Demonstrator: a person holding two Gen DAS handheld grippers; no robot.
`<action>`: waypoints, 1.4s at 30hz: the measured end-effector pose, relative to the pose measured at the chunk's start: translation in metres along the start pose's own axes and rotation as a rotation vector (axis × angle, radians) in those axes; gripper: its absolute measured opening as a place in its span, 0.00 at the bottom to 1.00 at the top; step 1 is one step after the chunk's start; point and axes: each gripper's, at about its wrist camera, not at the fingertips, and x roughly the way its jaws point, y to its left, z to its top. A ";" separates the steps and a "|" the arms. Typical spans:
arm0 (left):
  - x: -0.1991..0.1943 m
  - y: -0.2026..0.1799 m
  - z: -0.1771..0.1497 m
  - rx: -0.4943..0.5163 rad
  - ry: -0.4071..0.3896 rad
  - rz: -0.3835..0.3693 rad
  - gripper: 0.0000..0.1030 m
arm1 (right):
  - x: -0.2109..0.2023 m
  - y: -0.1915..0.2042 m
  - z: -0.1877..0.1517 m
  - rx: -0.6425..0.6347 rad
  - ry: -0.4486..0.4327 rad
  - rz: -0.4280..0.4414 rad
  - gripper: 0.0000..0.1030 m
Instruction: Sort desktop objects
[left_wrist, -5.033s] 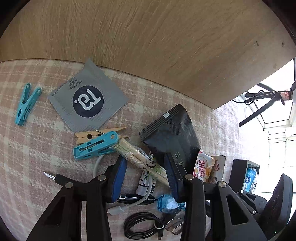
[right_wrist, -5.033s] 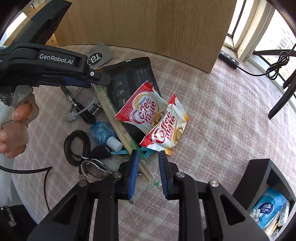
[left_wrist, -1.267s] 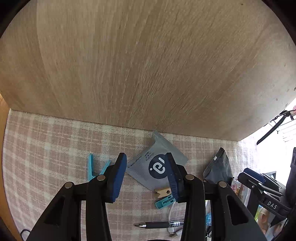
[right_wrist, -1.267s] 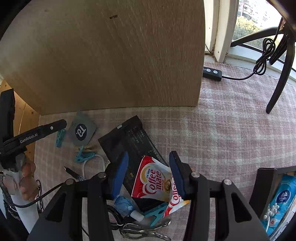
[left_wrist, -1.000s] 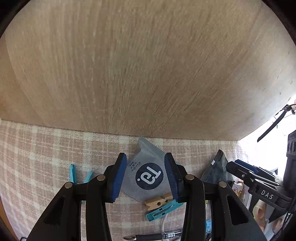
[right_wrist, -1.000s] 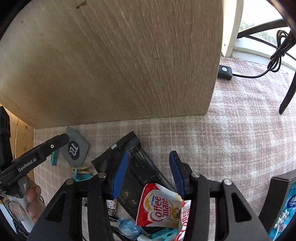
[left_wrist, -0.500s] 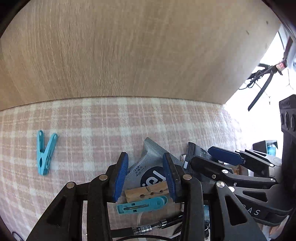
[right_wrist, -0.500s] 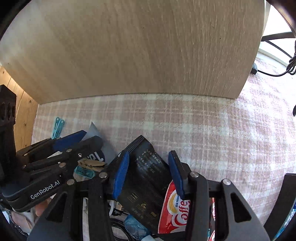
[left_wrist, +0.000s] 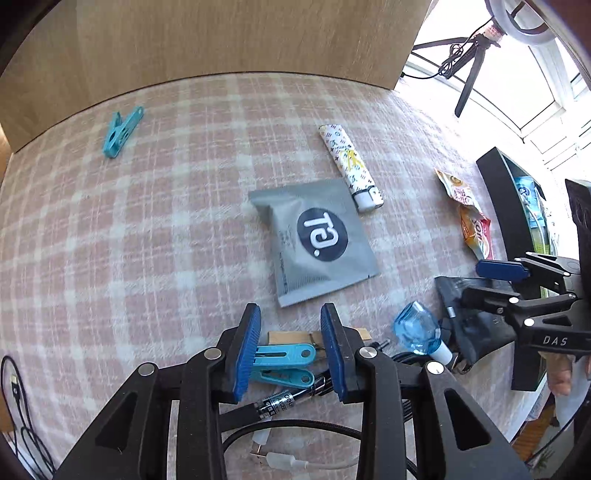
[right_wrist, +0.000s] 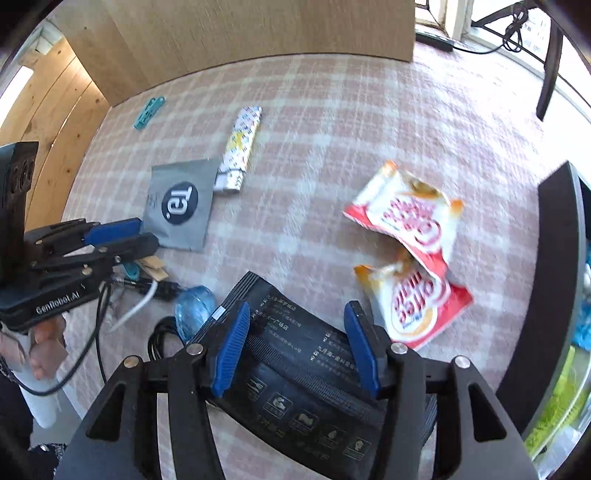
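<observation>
Between the blue pads at the bottom of the left wrist view lies a teal clothespin (left_wrist: 282, 363); the left hand-held gripper (left_wrist: 291, 347) is closing on it, though whether the pads press on it yet I cannot tell. A wooden clothespin (left_wrist: 319, 337) lies just behind it, and a black pen (left_wrist: 291, 397) and a white cable (left_wrist: 295, 461) run beneath the jaws. At the bottom of the right wrist view, the right hand-held gripper (right_wrist: 297, 347) hangs over a black packet (right_wrist: 295, 369) with its jaws opening, the packet lying between the pads.

Sorting seems barely begun, judging by how much is scattered on the checked counter (left_wrist: 147, 221). To the right of the left gripper sits a small blue bottle (left_wrist: 419, 332) beside a coiled black cable (right_wrist: 162, 339). Further out at mid-frame lie a grey sachet (left_wrist: 317, 240) and, touching its far corner, a patterned lighter (left_wrist: 349, 166). Two red-and-white creamer sachets (right_wrist: 410, 258) overlap at the right of the right wrist view. A second teal clothespin (left_wrist: 122, 131) rests alone at the upper left near the wooden panel (left_wrist: 221, 37).

At the right edge stands a black organiser (right_wrist: 546, 277) with a few things already inside, probably the destination. The tangle of cable, pen and pins under the left gripper could snag a clean pick.
</observation>
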 end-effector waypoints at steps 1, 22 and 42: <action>-0.005 0.003 -0.007 -0.007 -0.011 0.013 0.29 | -0.009 -0.008 -0.009 0.022 -0.009 -0.005 0.51; -0.054 -0.059 -0.062 0.073 -0.020 -0.098 0.30 | -0.077 -0.027 -0.081 -0.101 -0.111 -0.075 0.58; -0.068 0.001 -0.082 -0.058 -0.085 0.003 0.35 | -0.067 0.008 -0.020 -0.219 -0.123 -0.060 0.42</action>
